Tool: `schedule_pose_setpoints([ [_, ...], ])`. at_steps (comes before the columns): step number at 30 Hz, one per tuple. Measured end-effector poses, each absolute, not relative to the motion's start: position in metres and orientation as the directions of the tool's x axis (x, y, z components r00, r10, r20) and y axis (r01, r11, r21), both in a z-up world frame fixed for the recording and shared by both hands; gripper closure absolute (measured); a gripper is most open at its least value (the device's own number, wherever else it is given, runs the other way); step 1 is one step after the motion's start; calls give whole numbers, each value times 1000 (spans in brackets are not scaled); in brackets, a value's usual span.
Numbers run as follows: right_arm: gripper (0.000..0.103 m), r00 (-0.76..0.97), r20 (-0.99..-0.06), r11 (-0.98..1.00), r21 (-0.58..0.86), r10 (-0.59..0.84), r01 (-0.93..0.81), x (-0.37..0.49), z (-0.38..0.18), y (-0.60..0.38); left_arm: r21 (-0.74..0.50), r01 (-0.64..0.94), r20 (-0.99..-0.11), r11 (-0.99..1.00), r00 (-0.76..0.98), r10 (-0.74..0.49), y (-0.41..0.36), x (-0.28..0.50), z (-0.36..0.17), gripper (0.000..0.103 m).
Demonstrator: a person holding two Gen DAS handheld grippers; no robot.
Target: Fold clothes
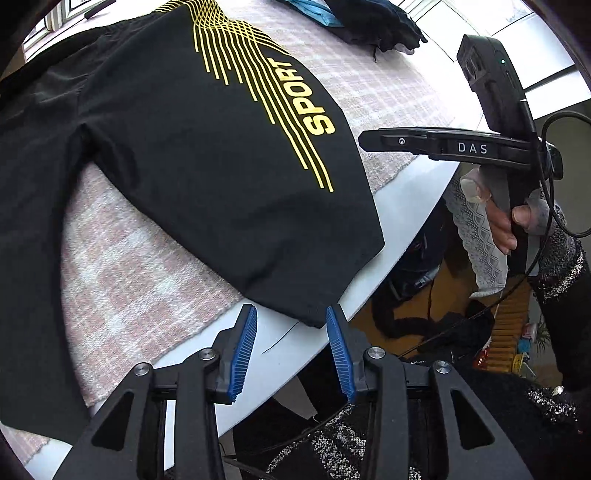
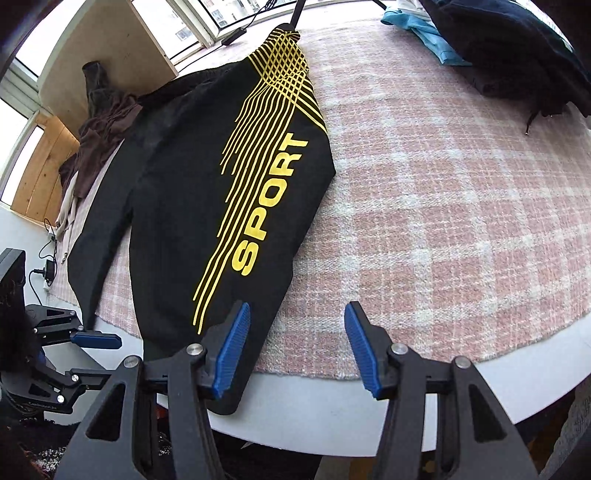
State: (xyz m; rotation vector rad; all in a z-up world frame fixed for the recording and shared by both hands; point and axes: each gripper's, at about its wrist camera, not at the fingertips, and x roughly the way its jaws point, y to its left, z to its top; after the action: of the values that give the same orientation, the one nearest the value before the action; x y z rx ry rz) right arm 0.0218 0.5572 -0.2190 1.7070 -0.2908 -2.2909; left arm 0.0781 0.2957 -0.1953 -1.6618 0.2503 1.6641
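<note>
Shorts (image 1: 192,147) flat on pink blanket (image 1: 147,277), leg hem over table (image 1: 295,354) edge.
Left gripper (image 1: 291,347) wide open, empty, at hem corner; right gripper (image 2: 295,347) wide open, empty, left finger (image 2: 231,354) over leg.

A white round-edged table (image 2: 498,391) carries a pink-and-white checked cloth (image 2: 443,203). Behind it, bright windows (image 2: 207,14) let in daylight. A light wooden panel (image 2: 122,48) leans near the glass, with a plank wooden piece (image 2: 40,173) beside it. Below the table edge lies an orange-brown floor (image 1: 373,317).
</note>
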Motion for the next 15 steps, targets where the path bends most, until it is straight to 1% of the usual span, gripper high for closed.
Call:
schedule_pose_setpoints([
  [2, 50, -266, -902, -939, 310, -341, 151, 15, -215, 558, -303, -604, -948, -737, 107, 301, 311, 80, -204, 64],
  [4, 50, -252, -896, -926, 321, -365, 200, 8, -212, 559, -281, -570, -955, -772, 86, 284, 317, 79, -205, 63],
  [5, 50, -248, -893, -919, 327, -377, 219, 5, -210, 561, -271, -552, -958, -788, 76, 277, 320, 78, -206, 59],
  [7, 50, -244, -885, -908, 337, -395, 250, 0, -209, 566, -250, -519, -964, -818, 55, 260, 325, 77, -207, 61],
  [8, 50, -242, -882, -902, 341, -404, 265, -1, -208, 568, -234, -503, -967, -832, 35, 250, 325, 78, -206, 68],
  [9, 50, -242, -878, -896, 344, -413, 280, -1, -208, 573, -249, -481, -964, -841, 39, 263, 323, 78, -206, 93],
  [10, 50, -242, -874, -891, 347, -421, 293, -2, -209, 576, -266, -458, -960, -848, 45, 277, 321, 77, -206, 103],
  [12, 50, -240, -869, -882, 353, -433, 312, -7, -211, 581, -311, -403, -946, -861, 48, 320, 312, 75, -203, 103],
  [15, 50, -235, -866, -872, 353, -442, 339, -12, -216, 588, -308, -331, -943, -892, -16, 332, 284, 67, -183, 103],
])
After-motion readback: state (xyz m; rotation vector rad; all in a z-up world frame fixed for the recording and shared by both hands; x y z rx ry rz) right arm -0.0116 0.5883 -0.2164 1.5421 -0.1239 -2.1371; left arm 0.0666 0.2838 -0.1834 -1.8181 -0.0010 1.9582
